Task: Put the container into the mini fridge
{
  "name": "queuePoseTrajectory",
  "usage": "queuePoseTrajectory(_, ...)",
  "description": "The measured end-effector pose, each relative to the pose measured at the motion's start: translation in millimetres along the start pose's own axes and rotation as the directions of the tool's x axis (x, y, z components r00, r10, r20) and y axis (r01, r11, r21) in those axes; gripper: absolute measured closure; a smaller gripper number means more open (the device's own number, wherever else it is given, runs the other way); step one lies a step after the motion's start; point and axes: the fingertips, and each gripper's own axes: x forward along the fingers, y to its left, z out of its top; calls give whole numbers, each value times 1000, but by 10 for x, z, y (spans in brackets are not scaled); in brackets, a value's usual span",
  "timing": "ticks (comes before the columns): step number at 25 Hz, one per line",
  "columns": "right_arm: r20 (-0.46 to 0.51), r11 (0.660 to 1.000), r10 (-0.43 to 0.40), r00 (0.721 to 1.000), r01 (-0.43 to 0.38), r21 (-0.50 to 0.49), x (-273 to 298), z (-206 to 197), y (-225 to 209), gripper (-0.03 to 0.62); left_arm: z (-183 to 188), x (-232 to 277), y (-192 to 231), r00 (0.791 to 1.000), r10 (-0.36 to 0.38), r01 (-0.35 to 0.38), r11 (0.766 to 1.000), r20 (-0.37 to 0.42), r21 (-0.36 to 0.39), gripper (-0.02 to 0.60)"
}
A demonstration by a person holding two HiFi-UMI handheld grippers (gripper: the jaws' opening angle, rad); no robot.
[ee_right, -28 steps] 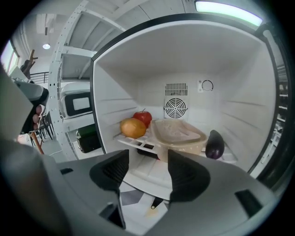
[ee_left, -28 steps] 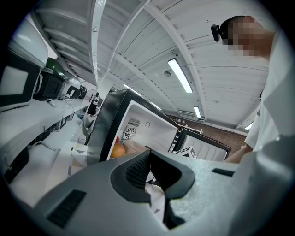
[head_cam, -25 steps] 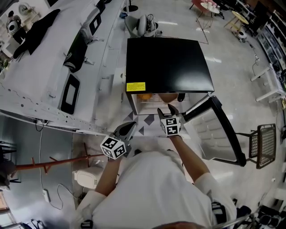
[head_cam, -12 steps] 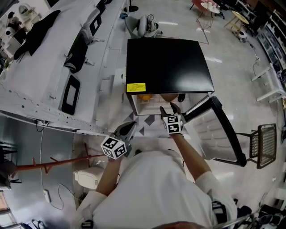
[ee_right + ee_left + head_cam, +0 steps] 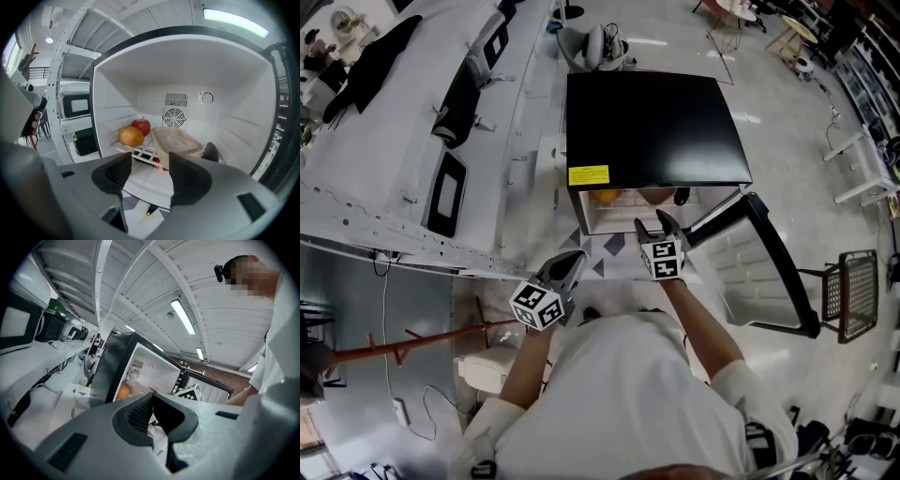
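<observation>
The black mini fridge (image 5: 652, 122) stands on the floor with its door (image 5: 759, 272) swung open to the right. On its wire shelf lies the beige lidded container (image 5: 177, 140), visible from above as the container (image 5: 656, 197) too. My right gripper (image 5: 656, 225) is just in front of the opening; in the right gripper view it (image 5: 150, 161) is open, its pads apart with nothing between them. The left gripper (image 5: 572, 262) hangs lower left of the fridge and looks shut and empty (image 5: 152, 397).
An orange (image 5: 131, 136) and a red apple (image 5: 141, 125) sit on the shelf left of the container; a dark object (image 5: 209, 151) lies at its right. A long white workbench (image 5: 412, 112) with equipment runs along the left. A mesh chair (image 5: 853, 291) stands beyond the door.
The right gripper has edged slightly right in front of the fridge opening. The left gripper has stayed where it was. The head view has shifted a little.
</observation>
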Motion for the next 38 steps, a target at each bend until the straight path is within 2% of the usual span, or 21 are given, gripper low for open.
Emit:
queuePoseTrajectory(10, 19, 999, -40, 999, 41, -12, -302, 123, 105, 341, -140, -127, 33, 998, -57, 57, 998, -26, -14, 577)
queuePoseTrajectory(14, 41, 999, -34, 999, 32, 43, -501, 224, 183, 346, -203, -102, 15, 996, -82, 82, 997, -38, -16, 577)
queuePoseTrajectory(19, 63, 999, -12, 998, 9, 46, -752, 351, 232, 364, -220, -35, -119, 993, -105, 105, 994, -45, -2, 577)
queuePoseTrajectory(22, 88, 998, 11, 996, -16, 63, -963, 425, 234, 407, -202, -25, -238, 994, -96, 97, 995, -47, 15, 577)
queuePoseTrajectory(28, 119, 998, 62, 991, -64, 13, -1360, 518, 158, 466, -46, 30, -547, 999, -54, 54, 998, -6, 36, 577)
queuePoseTrajectory(34, 150, 984, 133, 980, -149, 99, -1748, 553, 24, 527, 58, 136, -852, 1000, -10, 8, 995, 27, 95, 577)
queuePoseTrajectory(38, 176, 986, 149, 973, -160, 50, -1980, 603, -66, 559, 106, 175, -1038, 999, 3, -8, 994, 44, 108, 577)
